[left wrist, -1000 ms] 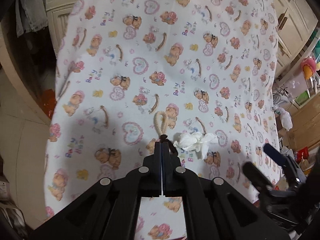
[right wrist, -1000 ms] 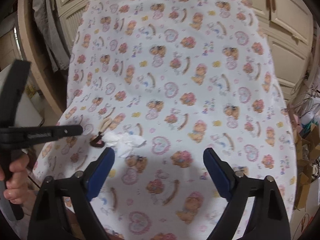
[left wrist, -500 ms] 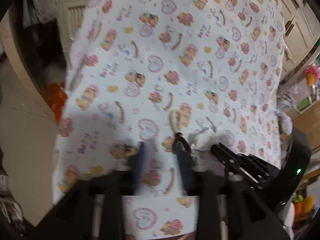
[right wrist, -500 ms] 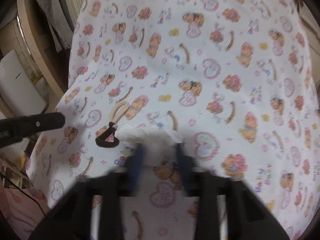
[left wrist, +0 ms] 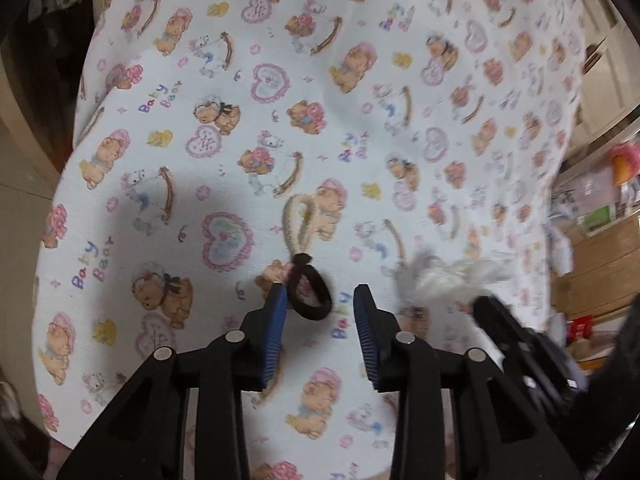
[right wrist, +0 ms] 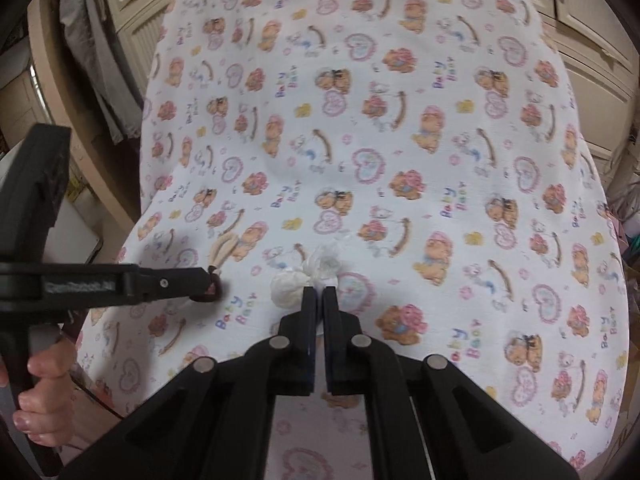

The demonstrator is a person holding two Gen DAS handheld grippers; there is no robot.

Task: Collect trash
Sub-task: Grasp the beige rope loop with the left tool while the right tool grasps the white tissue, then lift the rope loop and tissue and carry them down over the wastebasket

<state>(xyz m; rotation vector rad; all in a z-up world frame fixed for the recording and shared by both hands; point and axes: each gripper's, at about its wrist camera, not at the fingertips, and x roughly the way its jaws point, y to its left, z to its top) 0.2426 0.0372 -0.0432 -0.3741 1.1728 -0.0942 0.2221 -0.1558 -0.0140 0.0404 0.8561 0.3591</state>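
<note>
Left gripper [left wrist: 320, 304] wide open, blue pads [left wrist: 276, 320] spread apart, hovering low over the bedsheet [left wrist: 280, 120] with the teddy bear and heart print. Sitting right between those open fingers: a dark brown hair tie [left wrist: 310, 294], lying flat on the sheet with a cream-colored loop [left wrist: 298, 216] knotted onto its far end. Left finger just beside the tie's edge, possibly touching, hard to say for sure; right finger clearly apart from it.

Over on the right wrist view, right gripper [right wrist: 319, 300] closed up tight on a crumpled white tissue [right wrist: 304, 276], fingers pinching its near edge with only a sliver of gap between them. Most of the wad bunched out ahead of the fingertips and a bit to the left, resting on or just above the sheet, can't tell which. Same tissue [left wrist: 448, 280] showing up blurry in the left wrist view, off to the right of the hair tie, with the other gripper's black finger right at it.

Also from the right wrist view: left gripper [right wrist: 208, 284] coming in from the side, tip right at the hair tie [right wrist: 212, 286], person's hand [right wrist: 44, 392] wrapped around the handle. Beige cabinets [right wrist: 592, 80] behind the bed.
</note>
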